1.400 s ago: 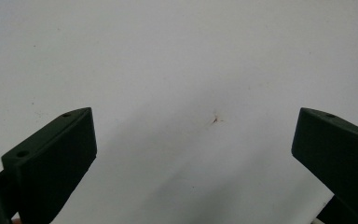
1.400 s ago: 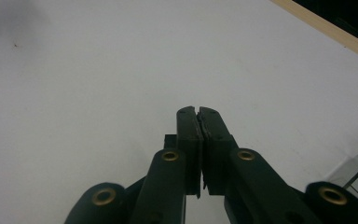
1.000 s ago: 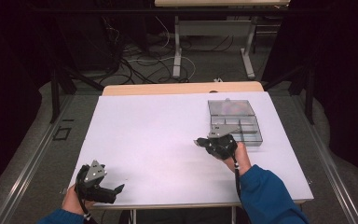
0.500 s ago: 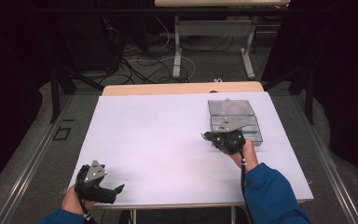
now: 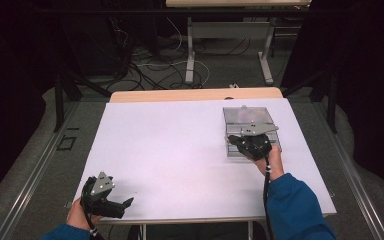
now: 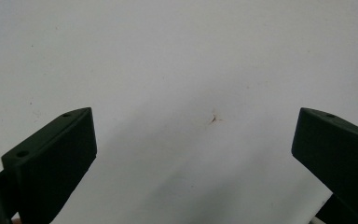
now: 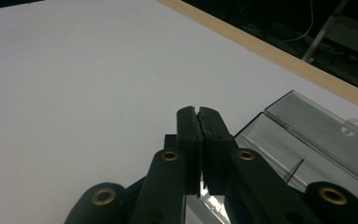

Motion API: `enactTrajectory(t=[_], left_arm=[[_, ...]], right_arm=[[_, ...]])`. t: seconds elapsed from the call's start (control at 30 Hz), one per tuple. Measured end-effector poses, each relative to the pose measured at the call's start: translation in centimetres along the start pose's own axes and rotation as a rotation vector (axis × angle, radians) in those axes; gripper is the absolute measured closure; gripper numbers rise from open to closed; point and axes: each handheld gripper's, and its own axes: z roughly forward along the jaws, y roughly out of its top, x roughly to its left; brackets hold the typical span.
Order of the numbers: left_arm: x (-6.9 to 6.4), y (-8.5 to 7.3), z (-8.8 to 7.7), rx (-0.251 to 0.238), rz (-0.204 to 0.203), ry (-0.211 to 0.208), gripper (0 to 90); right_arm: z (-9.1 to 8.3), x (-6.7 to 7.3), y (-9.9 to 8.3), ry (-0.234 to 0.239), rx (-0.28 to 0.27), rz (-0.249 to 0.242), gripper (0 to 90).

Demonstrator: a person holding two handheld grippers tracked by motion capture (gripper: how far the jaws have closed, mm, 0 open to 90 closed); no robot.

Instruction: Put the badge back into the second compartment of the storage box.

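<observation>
Right gripper (image 5: 234, 140) jaws clenched, nothing between them; clear plastic box (image 7: 307, 135) sits directly under and just beyond the tips. Left gripper (image 6: 193, 154) jaws spread wide over bare white table (image 6: 168, 56).

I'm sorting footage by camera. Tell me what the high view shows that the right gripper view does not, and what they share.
High view alone: the left claw at the table's near left corner, both hands, the blue sleeve, the floor cables.

Right gripper view alone: the right claw, jaws pressed together with nothing between them, seen close, and the hang hole in the box's raised lid.

Both: the white table with its wooden far edge, and the clear plastic box.
</observation>
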Motion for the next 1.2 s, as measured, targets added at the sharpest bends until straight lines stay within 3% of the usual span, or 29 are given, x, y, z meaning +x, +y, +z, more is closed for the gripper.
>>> enactTrajectory(t=[0.43, 1.2], left_arm=[[0.0, 0.0, 0.0, -0.002, 0.003, 0.001, 0.1], [0.0, 0.0, 0.0, 0.007, 0.009, -0.001, 0.1]], right_arm=[[-0.4, -2.2, -0.7, -0.067, -0.01, 0.065, 88.1], [0.1, -5.7, -2.9, -0.156, 0.048, 0.151, 88.0]])
